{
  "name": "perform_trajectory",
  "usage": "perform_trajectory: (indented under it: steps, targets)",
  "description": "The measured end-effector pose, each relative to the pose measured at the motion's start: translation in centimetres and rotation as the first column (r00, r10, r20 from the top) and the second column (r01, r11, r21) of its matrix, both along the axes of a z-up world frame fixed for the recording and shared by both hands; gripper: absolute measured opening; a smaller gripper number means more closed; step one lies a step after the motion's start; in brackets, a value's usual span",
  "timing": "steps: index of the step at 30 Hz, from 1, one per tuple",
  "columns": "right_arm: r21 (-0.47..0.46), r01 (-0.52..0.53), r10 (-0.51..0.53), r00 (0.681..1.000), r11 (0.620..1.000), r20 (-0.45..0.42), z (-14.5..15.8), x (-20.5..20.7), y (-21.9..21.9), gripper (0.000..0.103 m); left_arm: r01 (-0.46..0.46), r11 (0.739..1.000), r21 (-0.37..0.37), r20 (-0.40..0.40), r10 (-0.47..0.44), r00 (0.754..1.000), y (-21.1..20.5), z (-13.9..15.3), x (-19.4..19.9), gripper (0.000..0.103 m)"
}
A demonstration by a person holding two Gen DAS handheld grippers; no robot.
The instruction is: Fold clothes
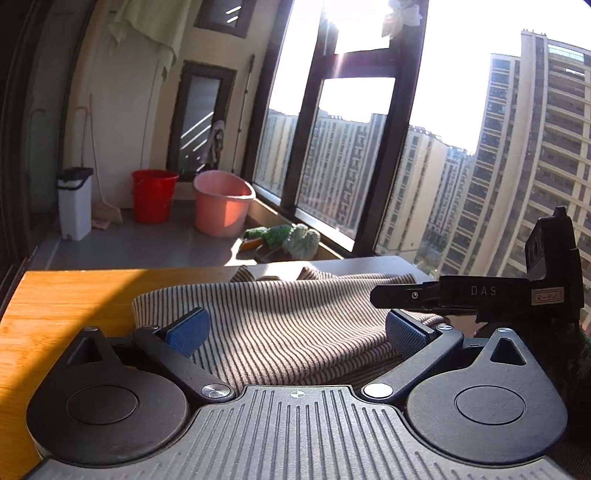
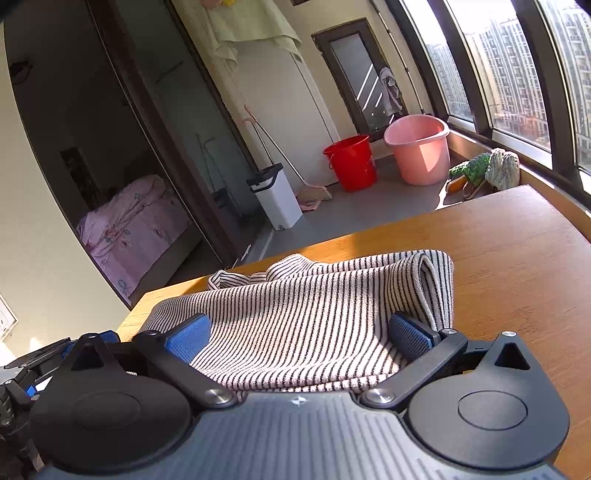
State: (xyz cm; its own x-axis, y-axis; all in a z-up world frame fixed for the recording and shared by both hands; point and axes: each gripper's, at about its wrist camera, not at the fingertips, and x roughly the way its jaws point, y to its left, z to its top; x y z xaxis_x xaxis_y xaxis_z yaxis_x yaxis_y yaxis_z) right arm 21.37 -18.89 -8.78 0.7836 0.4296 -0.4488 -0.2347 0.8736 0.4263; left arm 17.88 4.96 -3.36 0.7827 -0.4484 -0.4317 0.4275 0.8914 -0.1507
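Garment: we see the striped top (image 1: pixel 280 317) folded in layers on the wooden table (image 1: pixel 66 302).
Left hand-held gripper (image 1: pixel 295 332): blue pads spread wide, cloth lying between them.
Right hand-held gripper (image 2: pixel 299 334): spread likewise over the fold.
In the way: nothing on the cloth.
Around: red bucket (image 2: pixel 351 162), pink tub (image 2: pixel 419 153), white bin (image 2: pixel 279 197) on the floor beyond.

red bucket (image 1: pixel 154 195) and pink tub (image 1: pixel 222 208) are seen side by side on grey floor, nr the window (image 1: pixel 343 147). white bin w/ black lid (image 2: pixel 275 197) is stood by the wall, a broom (image 2: pixel 312 194) leant beside it. green towel (image 1: pixel 151 35) is hung overhead. bed w/ pink floral cover (image 2: pixel 129 229) is glimpsed thru doorway.
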Motion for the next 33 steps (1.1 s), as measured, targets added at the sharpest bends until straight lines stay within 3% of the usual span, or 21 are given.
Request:
perform_trajectory:
  steps: [2, 5, 11, 15, 17, 20, 24, 28, 30, 33]
  targets:
    - [0.0, -0.001, 0.001, 1.0, 1.0, -0.001, 0.0, 0.1, -0.1, 0.103, 0.026, 0.996, 0.085, -0.086, -0.018, 0.996, -0.9, -1.3, 0.9, 0.103]
    - [-0.025, -0.012, 0.012, 1.0, 1.0, -0.007, 0.2, 0.1, 0.1, 0.103, 0.009, 0.999, 0.043, -0.152, -0.002, 0.988, -0.5, -1.7, 2.3, 0.103]
    - [-0.087, -0.058, 0.056, 0.998, 0.995, -0.032, 0.6, 0.1, 0.7, 0.103, -0.005, 0.997, 0.079, -0.138, 0.016, 0.99, -1.0, -1.9, 2.0, 0.103]
    - [-0.229, -0.102, 0.098, 0.995, 0.968, -0.029, 1.8, -0.9, 1.9, 0.103, -0.009, 0.999, 0.038, -0.14, 0.014, 0.99, -0.2, -1.8, 2.3, 0.103]
    - [-0.274, -0.041, 0.048, 0.999, 0.961, 0.019, 2.8, -1.6, 2.2, 0.103, -0.01, 0.999, 0.033, -0.14, 0.015, 0.99, -0.1, -1.8, 2.4, 0.103]
    - [-0.357, 0.146, -0.127, 0.989, 0.923, 0.077, 3.8, -0.8, 2.2, 0.103, -0.011, 0.999, 0.035, -0.14, 0.016, 0.99, -0.1, -1.8, 2.6, 0.103]
    - [-0.508, 0.221, -0.293, 0.954, 0.833, -0.064, 1.8, 2.8, 2.3, 0.103, -0.012, 0.999, 0.03, -0.139, 0.016, 0.99, -0.1, -1.9, 2.6, 0.103]
    - [-0.488, 0.214, -0.285, 0.956, 0.846, -0.075, 0.8, 2.9, 1.9, 0.103, -0.012, 0.999, 0.035, -0.141, 0.017, 0.99, -0.1, -2.0, 2.4, 0.103]
    - [-0.462, 0.208, -0.278, 0.956, 0.862, -0.088, 0.5, 2.8, 1.4, 0.103, -0.058, 0.998, -0.003, -0.171, 0.056, 0.984, 1.1, -1.7, 3.2, 0.103]
    - [-0.326, 0.204, -0.263, 0.953, 0.923, -0.148, -0.1, 3.2, -1.1, 0.103, -0.142, 0.987, -0.068, -0.229, 0.123, 0.966, 3.2, -1.1, 4.7, 0.103]
